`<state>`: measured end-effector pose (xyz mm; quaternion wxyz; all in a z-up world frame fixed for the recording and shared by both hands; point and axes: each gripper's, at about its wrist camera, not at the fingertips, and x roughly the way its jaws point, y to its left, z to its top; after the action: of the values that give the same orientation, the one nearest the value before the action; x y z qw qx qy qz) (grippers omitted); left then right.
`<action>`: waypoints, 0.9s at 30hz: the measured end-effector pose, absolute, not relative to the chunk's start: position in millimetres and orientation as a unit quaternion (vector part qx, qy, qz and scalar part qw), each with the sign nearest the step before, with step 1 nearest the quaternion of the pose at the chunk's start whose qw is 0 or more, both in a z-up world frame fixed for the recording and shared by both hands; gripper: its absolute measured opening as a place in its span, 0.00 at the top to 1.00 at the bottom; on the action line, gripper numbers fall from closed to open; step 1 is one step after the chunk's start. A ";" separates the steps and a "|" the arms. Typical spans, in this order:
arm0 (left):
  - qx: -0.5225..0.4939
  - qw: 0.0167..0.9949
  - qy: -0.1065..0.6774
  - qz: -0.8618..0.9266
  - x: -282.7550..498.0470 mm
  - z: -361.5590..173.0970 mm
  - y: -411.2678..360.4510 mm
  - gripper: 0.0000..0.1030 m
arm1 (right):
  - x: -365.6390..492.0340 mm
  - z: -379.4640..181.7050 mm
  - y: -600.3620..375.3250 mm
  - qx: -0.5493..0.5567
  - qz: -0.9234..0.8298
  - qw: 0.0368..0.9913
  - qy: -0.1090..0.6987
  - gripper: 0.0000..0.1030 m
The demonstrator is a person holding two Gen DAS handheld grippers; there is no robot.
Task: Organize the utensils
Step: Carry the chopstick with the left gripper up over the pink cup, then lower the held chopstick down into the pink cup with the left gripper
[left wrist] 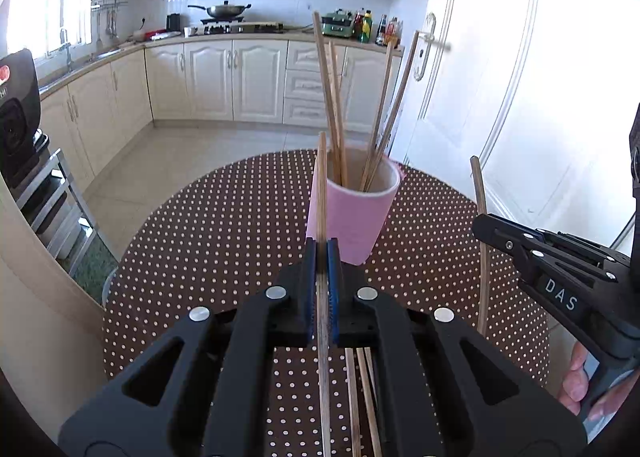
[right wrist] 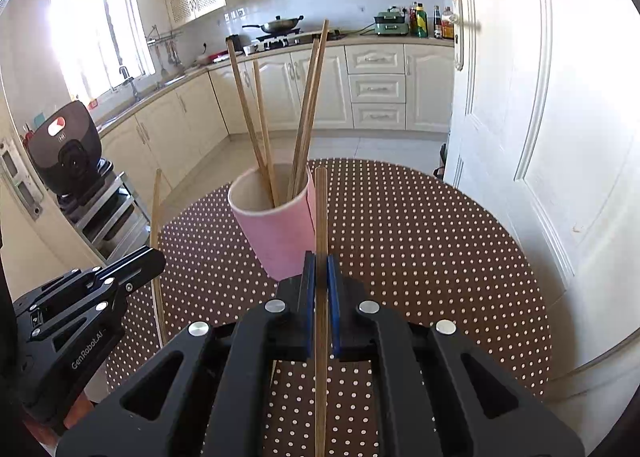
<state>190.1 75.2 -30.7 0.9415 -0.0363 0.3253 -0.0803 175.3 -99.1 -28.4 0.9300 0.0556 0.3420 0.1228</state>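
Note:
A pink cup (left wrist: 352, 213) stands on the dotted round table (left wrist: 224, 225) with several wooden chopsticks (left wrist: 332, 105) leaning inside. My left gripper (left wrist: 321, 253) is shut on one chopstick (left wrist: 322, 185), held upright just in front of the cup. My right gripper (right wrist: 321, 265) is shut on another chopstick (right wrist: 321, 209), upright beside the cup (right wrist: 280, 229). The right gripper also shows at the right edge of the left wrist view (left wrist: 480, 225) with its chopstick (left wrist: 482, 241). The left gripper shows at the left of the right wrist view (right wrist: 156, 257).
Loose chopsticks (left wrist: 360, 397) lie on the table under my left gripper. A white door (right wrist: 560, 137) stands close on the right. A metal rack with a black appliance (right wrist: 68, 153) stands to the left. Kitchen cabinets (left wrist: 240, 81) line the far wall.

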 end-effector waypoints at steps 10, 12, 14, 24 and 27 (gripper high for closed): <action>-0.034 0.950 0.300 -0.079 191.6 -12.3 73.9 0.95 | 176.9 -5.6 -101.8 0.060 0.125 0.939 0.313 0.95; -0.032 0.952 0.294 -0.078 191.4 -8.5 72.5 0.94 | 178.0 0.1 -102.3 0.061 0.125 0.941 0.307 0.95; -0.030 0.954 0.289 -0.078 191.8 -5.5 71.8 0.94 | 179.1 4.0 -102.6 0.062 0.127 0.943 0.302 0.95; -0.021 0.960 0.268 -0.076 191.1 13.2 61.5 0.94 | 185.3 28.7 -97.3 0.061 0.128 0.952 0.273 0.95; -0.020 0.961 0.264 -0.076 191.3 17.3 58.7 0.94 | 187.2 35.1 -96.4 0.061 0.128 0.953 0.266 0.95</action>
<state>191.3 58.7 17.3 0.9613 -0.0202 0.2640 -0.0764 187.2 -96.4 35.1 0.9534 0.0607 0.2664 0.1280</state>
